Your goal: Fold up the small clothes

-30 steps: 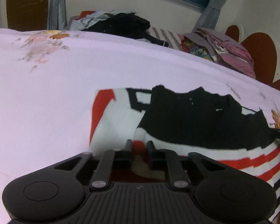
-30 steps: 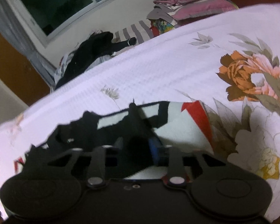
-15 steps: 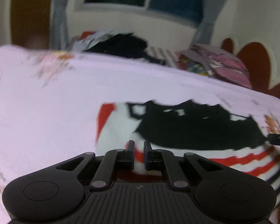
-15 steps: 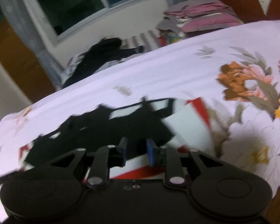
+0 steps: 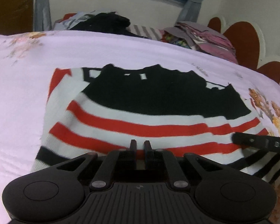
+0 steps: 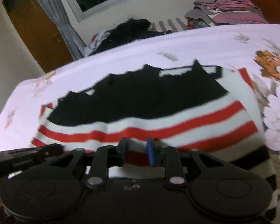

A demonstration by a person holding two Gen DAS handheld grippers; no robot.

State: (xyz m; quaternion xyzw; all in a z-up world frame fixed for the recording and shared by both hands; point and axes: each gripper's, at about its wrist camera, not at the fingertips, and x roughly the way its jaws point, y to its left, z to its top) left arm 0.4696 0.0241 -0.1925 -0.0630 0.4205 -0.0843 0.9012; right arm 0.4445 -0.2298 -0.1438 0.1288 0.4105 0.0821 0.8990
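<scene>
A knit sweater (image 5: 140, 127) with red and white stripes lies flat on the lilac floral bedsheet (image 5: 28, 97), its black part folded down over the stripes. My left gripper (image 5: 140, 145) hovers at the sweater's near edge, its fingers almost together with nothing between them. In the right wrist view the same sweater (image 6: 149, 128) fills the middle. My right gripper (image 6: 136, 149) stands open over the near stripes, and its blue pads (image 6: 150, 153) hold no cloth. Each gripper shows in the other's view: the right gripper (image 5: 261, 143) at the right edge, the left gripper (image 6: 28, 155) at the left edge.
Beyond the far edge of the bed lies a heap of dark clothes (image 5: 106, 21) (image 6: 128, 29). A stack of folded pink and grey clothes (image 5: 201, 37) (image 6: 225, 7) sits by the red headboard (image 5: 242, 43). A brown door (image 6: 37, 31) stands at the left.
Both grippers have drawn back toward the sweater's near edge. The right gripper let go of the black fold and opened; the black part now lies flat.
</scene>
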